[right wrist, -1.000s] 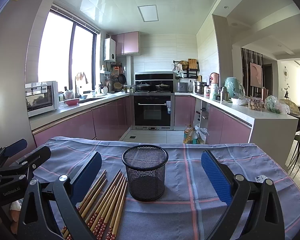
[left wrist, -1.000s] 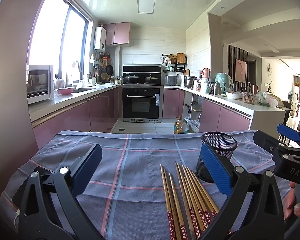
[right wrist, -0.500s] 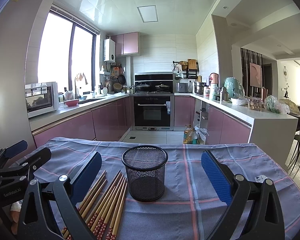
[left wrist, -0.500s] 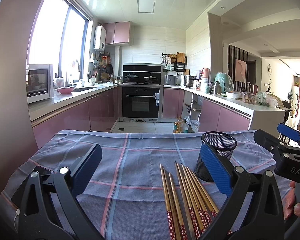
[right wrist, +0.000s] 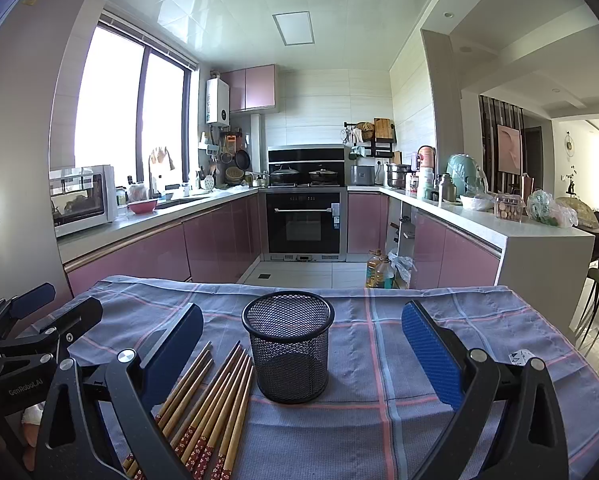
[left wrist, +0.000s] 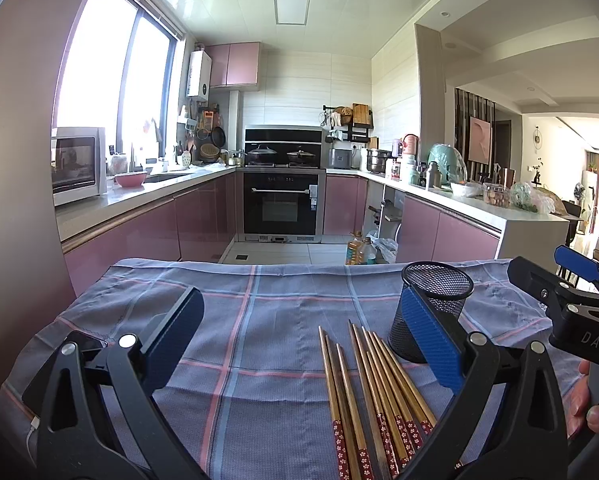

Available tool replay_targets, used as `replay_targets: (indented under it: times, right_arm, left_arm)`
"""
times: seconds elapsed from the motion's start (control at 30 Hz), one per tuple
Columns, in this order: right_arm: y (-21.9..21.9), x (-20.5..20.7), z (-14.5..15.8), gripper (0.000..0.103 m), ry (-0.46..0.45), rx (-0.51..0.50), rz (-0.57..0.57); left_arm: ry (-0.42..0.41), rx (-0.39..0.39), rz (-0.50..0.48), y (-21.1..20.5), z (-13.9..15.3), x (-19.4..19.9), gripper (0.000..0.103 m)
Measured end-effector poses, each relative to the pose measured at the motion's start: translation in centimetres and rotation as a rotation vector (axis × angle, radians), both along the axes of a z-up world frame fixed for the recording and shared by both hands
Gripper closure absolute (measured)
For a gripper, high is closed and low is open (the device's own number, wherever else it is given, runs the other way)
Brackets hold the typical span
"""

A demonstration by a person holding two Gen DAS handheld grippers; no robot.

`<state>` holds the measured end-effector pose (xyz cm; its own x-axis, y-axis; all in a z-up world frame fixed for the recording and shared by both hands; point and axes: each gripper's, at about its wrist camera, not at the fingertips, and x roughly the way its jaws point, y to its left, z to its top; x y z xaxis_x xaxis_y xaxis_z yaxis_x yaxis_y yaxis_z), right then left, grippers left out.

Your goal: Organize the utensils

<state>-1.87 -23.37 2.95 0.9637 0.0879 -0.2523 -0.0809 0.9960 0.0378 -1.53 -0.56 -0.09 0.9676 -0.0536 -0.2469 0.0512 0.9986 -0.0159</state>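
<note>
Probably light, stiff, slippery: chopsticks point(right wrist: 203, 408) lower left, beside mesh cup point(right wrist: 288, 345). Best pinched mid-shaft. Left gripper point(left wrist: 299, 344) and right gripper point(right wrist: 299, 350) spread wide, holding nothing.

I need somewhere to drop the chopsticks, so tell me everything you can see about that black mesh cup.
The black wire-mesh cup is a round holder with a solid rim and open top, and looks like metal. It stands upright and empty on the blue plaid cloth. The bundle of wooden chopsticks with red flowered ends lies flat just beside its base. Neither tool touches it.
</note>
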Motion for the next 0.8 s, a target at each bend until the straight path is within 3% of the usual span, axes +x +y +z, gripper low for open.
replay_targets:
  times: [0.8]
  right_arm:
    - [0.24,0.11,-0.42,0.007,0.003,0.002,-0.001]
  left_arm:
    - [0.005,-0.003,-0.003,-0.48,-0.61,0.02,0.006]
